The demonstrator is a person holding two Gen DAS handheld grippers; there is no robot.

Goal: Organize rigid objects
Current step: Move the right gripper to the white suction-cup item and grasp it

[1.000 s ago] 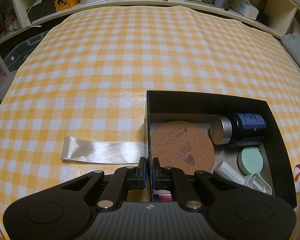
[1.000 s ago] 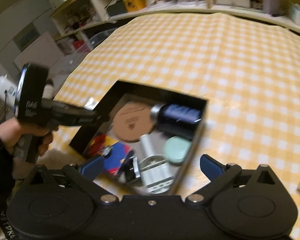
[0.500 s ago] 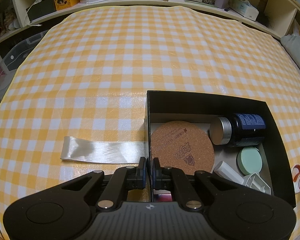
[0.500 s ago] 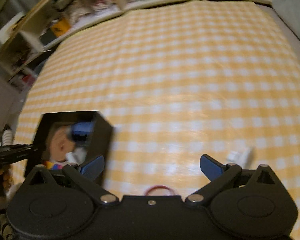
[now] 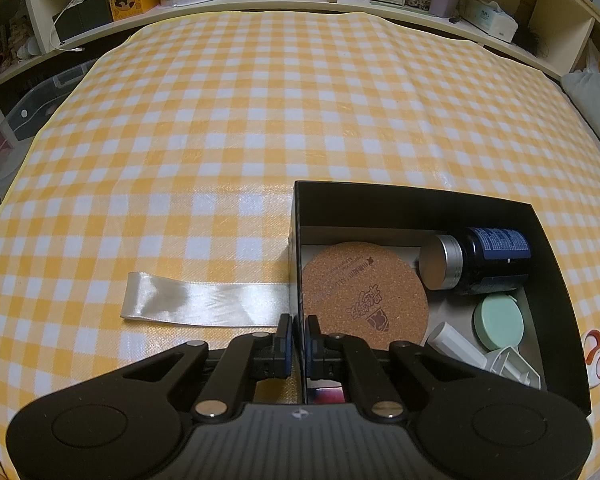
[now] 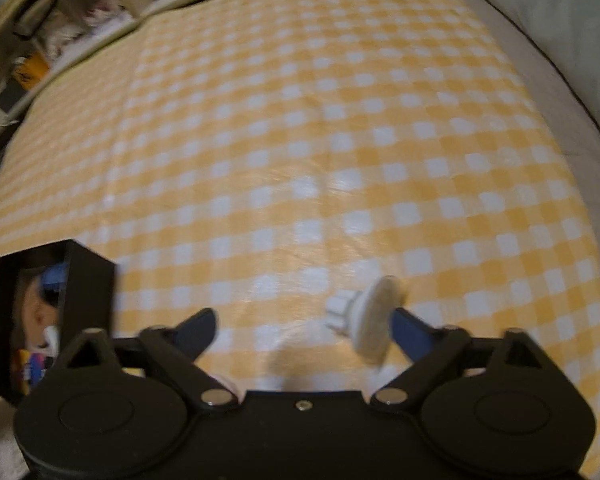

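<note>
Two tongs: left tongs (image 5: 296, 334) clench the black box (image 5: 556, 300) wall; right tongs (image 6: 304, 326), just closing, straddle a white plug (image 6: 370, 316), ungripped.

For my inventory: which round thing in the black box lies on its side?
The dark blue bottle with silver cap; the cork coaster and mint green disc lie flat.

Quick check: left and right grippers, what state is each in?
Left gripper: shut on the black box wall.
Right gripper: open, closing around the white plastic piece, not gripped.
</note>
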